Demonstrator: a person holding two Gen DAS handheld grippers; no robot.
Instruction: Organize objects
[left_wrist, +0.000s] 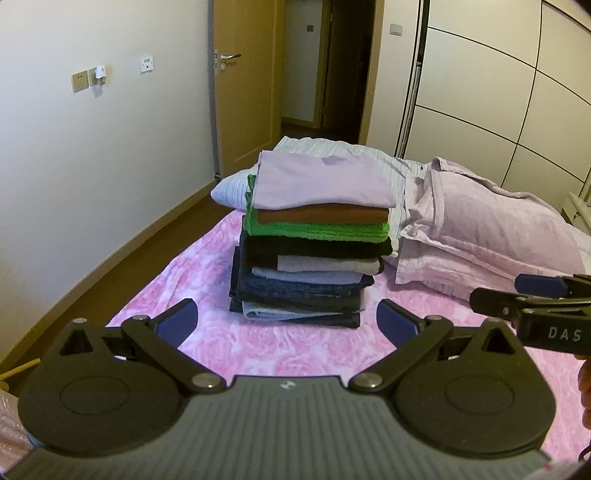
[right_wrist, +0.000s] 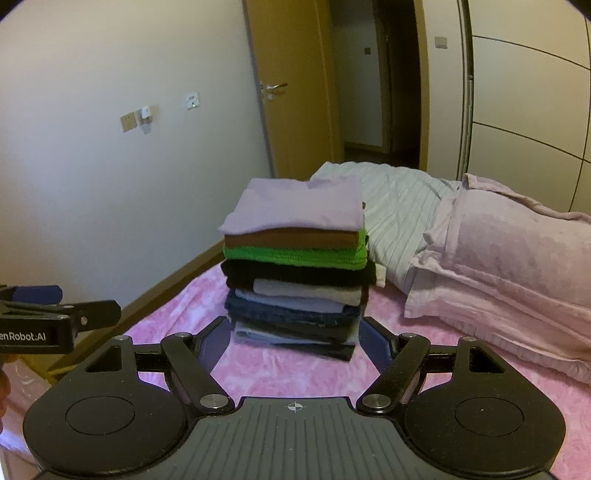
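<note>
On the pink bedspread (left_wrist: 192, 280), toward the pillow end of the bed, a tall stack of folded clothes (left_wrist: 310, 251) is seen through the left wrist view; a lilac garment (left_wrist: 321, 181) lies on top, with brown, green, black and denim layers beneath. The left gripper (left_wrist: 286, 317) is held short of the stack's base, jaws spread wide, nothing between them. The right gripper (left_wrist: 517, 295) shows at the right edge, side on, near a lilac pillow (left_wrist: 480, 236)

From the right wrist view, the same stack (right_wrist: 295, 273) is framed between the fingers of the right gripper (right_wrist: 291, 339), whose jaws are spread and empty; no contact with the cloth can be made out. The left gripper (right_wrist: 74, 310) is seen at the left edge, over the bedspread's side

Step judged: the pile appears finished and let go, or a two-sided lift is being lined up; which cannot be told. If more is to be sorted, another item must be located, as none loose is seen
</note>
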